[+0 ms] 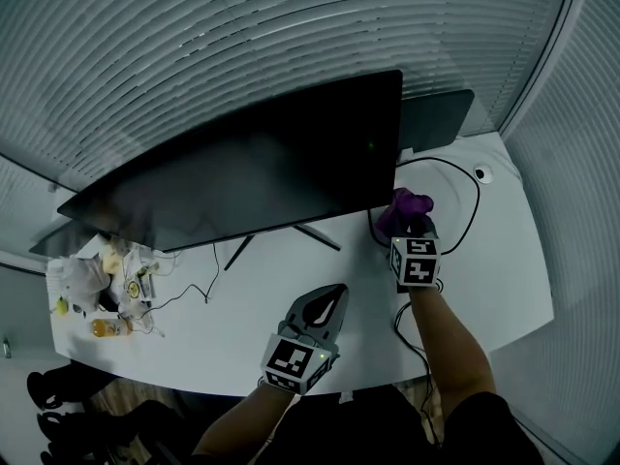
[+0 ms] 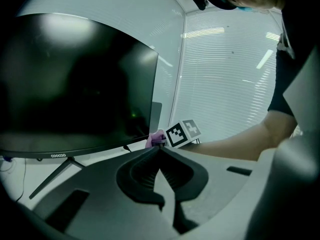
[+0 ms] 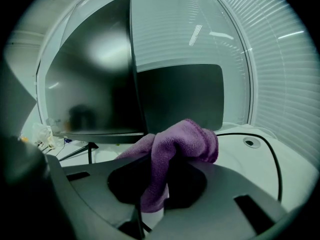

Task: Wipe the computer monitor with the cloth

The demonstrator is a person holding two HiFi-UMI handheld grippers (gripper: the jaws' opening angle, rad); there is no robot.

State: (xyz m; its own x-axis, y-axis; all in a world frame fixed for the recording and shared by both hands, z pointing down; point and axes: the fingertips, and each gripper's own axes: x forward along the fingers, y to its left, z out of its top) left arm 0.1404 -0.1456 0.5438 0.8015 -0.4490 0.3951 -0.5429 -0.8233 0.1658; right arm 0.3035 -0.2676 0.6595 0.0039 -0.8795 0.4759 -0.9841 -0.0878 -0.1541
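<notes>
In the head view the second screen (image 1: pixel 438 117), at one o'clock from the computer monitor (image 1: pixel 242 168), is mostly hidden behind it. The small items (image 1: pixel 105 294) at the eight o'clock end of the desk (image 1: pixel 484 260) are too small to name. In the right gripper view the cloth (image 3: pixel 185 136) covers the fingertips of the right gripper (image 3: pixel 167 156), and in the left gripper view the monitor's nine o'clock side runs off into the dark edge.

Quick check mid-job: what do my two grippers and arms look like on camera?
Both the left gripper and right gripper are matte dark grey, with curved fingers tapering to a point. Each carries a white cube with black square markers. Forearms are bare; a black short sleeve covers the right upper arm.
</notes>
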